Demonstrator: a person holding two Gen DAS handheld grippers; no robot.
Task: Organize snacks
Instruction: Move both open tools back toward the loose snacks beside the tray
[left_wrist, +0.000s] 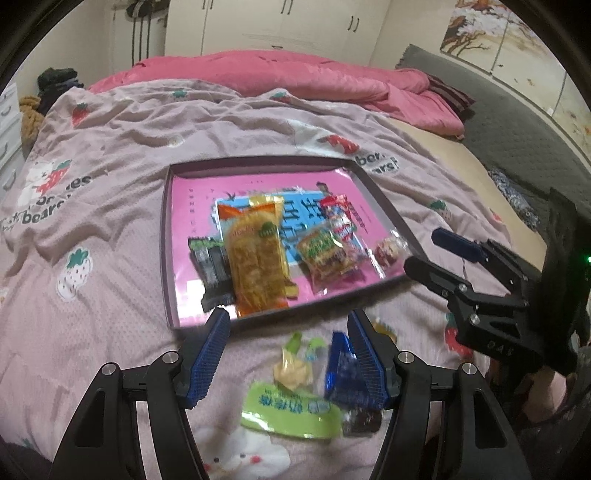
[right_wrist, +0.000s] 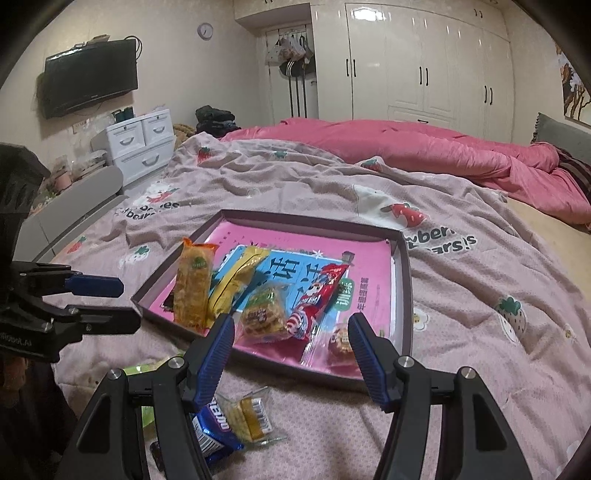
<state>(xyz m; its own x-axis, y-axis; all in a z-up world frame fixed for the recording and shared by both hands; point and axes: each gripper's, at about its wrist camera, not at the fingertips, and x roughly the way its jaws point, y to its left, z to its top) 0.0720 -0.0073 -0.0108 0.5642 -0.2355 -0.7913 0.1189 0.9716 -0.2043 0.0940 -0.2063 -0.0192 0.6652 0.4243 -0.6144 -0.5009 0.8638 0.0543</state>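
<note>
On the bed, near edge: loose snacks, short of the tray (left_wrist: 168, 236).
Tray: holds several packets already; long orange packet (left_wrist: 258, 258) lies near-to-far.
Blue packet (left_wrist: 341, 373): on the bedspread (left_wrist: 110, 221), touching the left gripper's right finger, long axis roughly along the fingers.
Left gripper (left_wrist: 288, 354): spread, holding nothing, nearer arm.
Right gripper (right_wrist: 291, 354): spread, empty, over the tray's near edge.
Left view only: green packet (left_wrist: 291, 410) unobstructed.
Right view only: yellow wrapped piece (right_wrist: 255, 417) beside the blue packet.
</note>
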